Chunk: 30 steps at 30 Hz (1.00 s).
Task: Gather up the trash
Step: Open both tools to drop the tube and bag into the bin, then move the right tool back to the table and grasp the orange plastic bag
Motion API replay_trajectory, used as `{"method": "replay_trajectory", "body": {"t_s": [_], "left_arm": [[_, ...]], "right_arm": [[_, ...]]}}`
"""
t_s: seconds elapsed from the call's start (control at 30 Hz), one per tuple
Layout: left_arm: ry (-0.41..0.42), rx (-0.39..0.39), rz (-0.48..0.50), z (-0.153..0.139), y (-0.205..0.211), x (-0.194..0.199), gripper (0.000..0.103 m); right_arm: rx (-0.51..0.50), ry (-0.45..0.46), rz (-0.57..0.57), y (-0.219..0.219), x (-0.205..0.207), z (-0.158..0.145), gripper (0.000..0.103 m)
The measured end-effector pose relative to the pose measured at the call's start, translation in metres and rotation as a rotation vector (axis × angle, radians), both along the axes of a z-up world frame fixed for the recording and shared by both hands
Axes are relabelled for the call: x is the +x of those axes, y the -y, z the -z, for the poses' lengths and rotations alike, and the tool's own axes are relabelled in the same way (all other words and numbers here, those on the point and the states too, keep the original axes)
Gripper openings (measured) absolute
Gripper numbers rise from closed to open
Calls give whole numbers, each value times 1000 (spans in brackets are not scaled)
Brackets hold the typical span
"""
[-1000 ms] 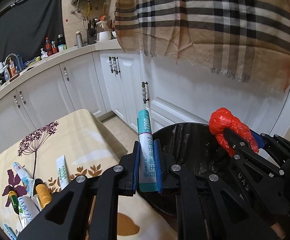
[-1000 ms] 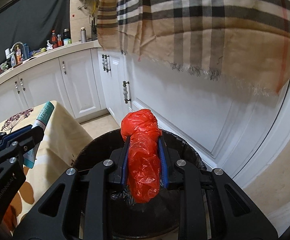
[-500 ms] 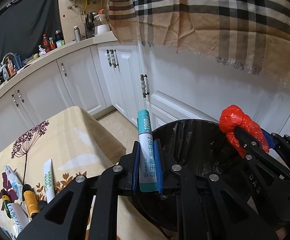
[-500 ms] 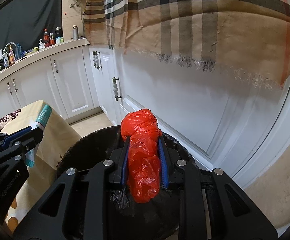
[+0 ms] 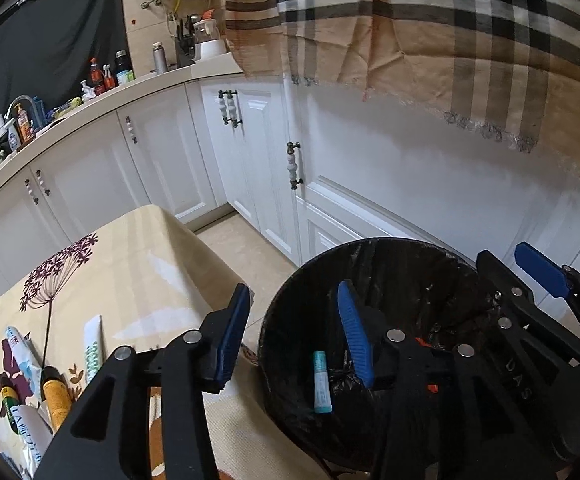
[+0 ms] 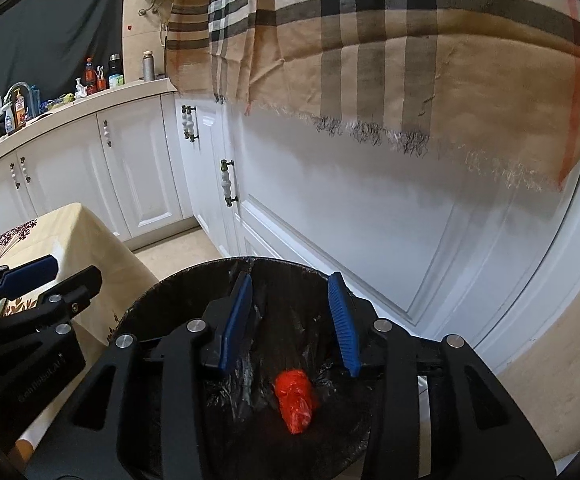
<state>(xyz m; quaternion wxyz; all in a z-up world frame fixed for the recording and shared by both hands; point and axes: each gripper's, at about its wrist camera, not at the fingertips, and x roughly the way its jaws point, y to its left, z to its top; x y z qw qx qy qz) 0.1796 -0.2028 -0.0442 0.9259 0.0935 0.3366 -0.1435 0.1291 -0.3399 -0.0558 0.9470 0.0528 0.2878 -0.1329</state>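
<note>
Bin: a round black bin (image 5: 290, 320) lined with a crinkled black bag, standing on the floor beside the surface and close to the white cupboard doors (image 5: 329, 184).
Tube: a slim white tube (image 5: 321, 382) with teal ends and small print, inside the bin against the near wall, nearly upright, touching neither pad.
Red bag: a crumpled, glossy red plastic bag (image 6: 295, 402) bunched into a short lump, inside the bin over the black liner, below the right gripper and free of it.
Left gripper: the left gripper (image 5: 293, 332) has just been opening; its blue pads stand well apart with nothing gripped, one over the surface's edge, one over the bin.
Right gripper: the right gripper (image 6: 291, 320) has just been opening too; its pads are spread above the bin's mouth, empty.
Surface: a cream cloth with a purple flower print (image 5: 138, 272); more tubes and small bottles (image 5: 56, 396) lie at its near left corner.
Above: a tan checked scarf (image 6: 389, 40) hangs over the cupboards.
</note>
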Motion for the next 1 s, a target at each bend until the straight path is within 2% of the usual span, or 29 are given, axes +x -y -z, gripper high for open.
{"method": "replay_trajectory", "body": {"t_s": [0.1, 0.27, 0.6, 0.8, 1.0], "left_arm": [[9, -6, -21, -5, -9, -4, 53], [13, -6, -63, -13, -39, -21, 54], [26, -3, -228, -27, -138, -75, 56], [1, -3, -345, -19, -199, -108, 57], [-25, -4, -448, -7, -249, -136, 57]], "right_arm": [[1, 2, -12, -4, -4, -5, 39], [26, 9, -51, -20, -19, -13, 39], [58, 29, -226, -94, -58, -36, 39], [45, 21, -325, -141, -82, -41, 39], [31, -14, -398, -179, -97, -32, 39]]}}
